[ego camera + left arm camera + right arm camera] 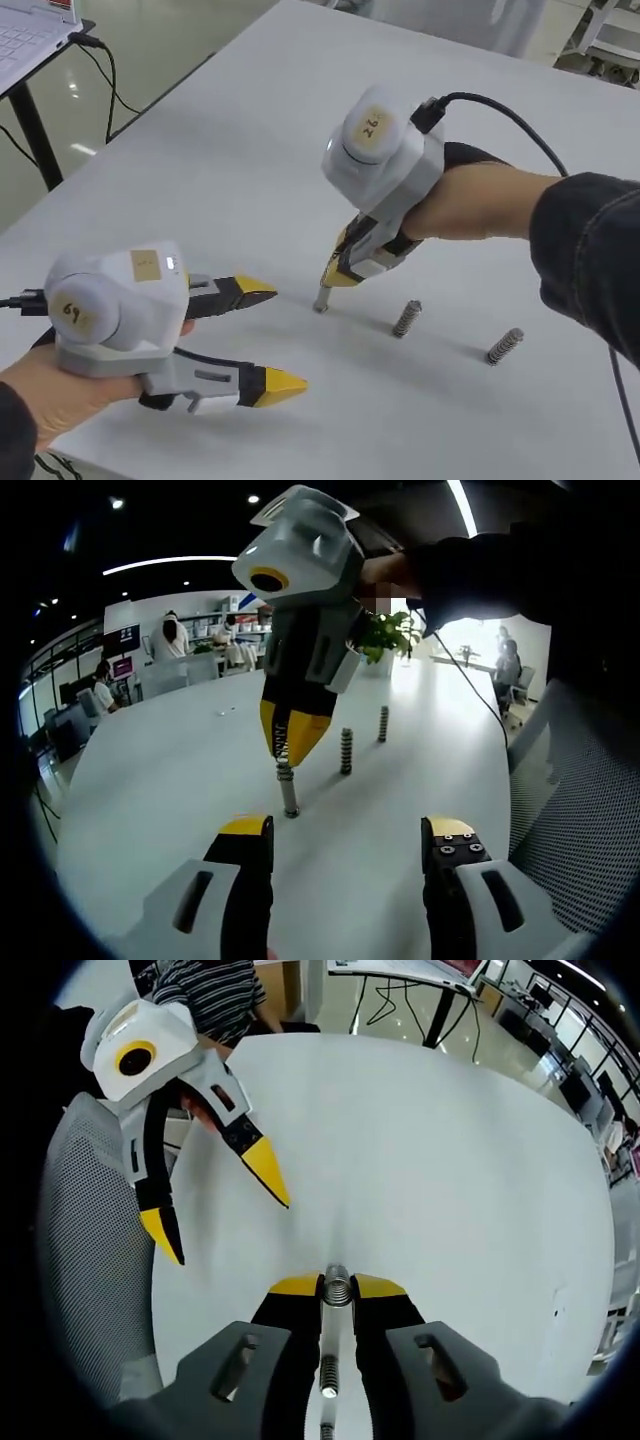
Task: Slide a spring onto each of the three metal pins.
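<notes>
A: What sits closest?

B: The left gripper (290,337), low and near, held in a hand. Its jaws stand wide apart and hold nothing; the yellow tips point across the white surface (250,150).

A: And the other one?

B: The right gripper (330,278) is ahead of the left gripper and a little to its right, tilted steeply down toward the surface. Its jaws are closed to a narrow gap, and they pinch a spring (338,1288) between the yellow tips.

A: Where is that spring against the pin?

B: The pin (321,300) stands upright on the surface just below the right gripper's tips. In the left gripper view the spring's lower end meets the top of the pin, and the pin's bare shaft shows beneath it, down to its foot.

A: Anything past it?

B: Two other springs (406,318) stand on the surface beyond the right gripper, on its far side from the left gripper, near each other but apart. I cannot tell whether a pin runs inside either one.
</notes>
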The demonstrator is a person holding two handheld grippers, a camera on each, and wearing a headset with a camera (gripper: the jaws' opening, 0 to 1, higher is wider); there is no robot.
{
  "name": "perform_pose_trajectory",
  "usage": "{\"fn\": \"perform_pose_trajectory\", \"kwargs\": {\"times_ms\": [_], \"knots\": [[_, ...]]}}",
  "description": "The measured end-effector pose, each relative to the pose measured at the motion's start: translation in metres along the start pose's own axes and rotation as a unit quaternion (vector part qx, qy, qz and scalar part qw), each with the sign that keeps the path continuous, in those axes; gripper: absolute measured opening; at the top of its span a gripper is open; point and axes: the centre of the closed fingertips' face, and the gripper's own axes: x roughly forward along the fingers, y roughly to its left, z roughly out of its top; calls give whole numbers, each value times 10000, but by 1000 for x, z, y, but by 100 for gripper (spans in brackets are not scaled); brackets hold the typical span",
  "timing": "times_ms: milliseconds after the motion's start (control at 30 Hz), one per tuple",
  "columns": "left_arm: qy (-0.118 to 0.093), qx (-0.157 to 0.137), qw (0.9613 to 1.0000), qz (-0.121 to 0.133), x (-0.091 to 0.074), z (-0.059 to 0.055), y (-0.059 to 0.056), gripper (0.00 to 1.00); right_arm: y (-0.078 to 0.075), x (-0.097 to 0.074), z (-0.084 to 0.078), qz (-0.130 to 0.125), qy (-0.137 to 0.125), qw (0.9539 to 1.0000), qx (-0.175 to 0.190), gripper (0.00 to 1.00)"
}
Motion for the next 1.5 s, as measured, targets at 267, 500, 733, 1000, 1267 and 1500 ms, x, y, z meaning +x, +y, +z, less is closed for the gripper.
{"fn": "perform_pose_trajectory", "kwargs": {"times_ms": [267,500,733,1000,1267,1500], "knots": [[5,-26,10000,10,0,-1,-1,57,1,12,-6,21,145,9999,-36,13],[14,-33,10000,24,-1,0,-1,57,6,23,-12,86,232,9997,-44,13],[16,-34,10000,28,-1,0,-1,57,7,32,-17,89,273,9996,-13,13],[15,-53,10000,48,-2,-1,0,57,7,39,-21,111,300,9995,81,13],[16,-65,10000,34,-1,-2,-1,57,7,42,-27,105,323,9993,136,14],[26,-59,10000,13,0,-1,-2,57,6,41,-29,80,247,9994,212,19]]}}
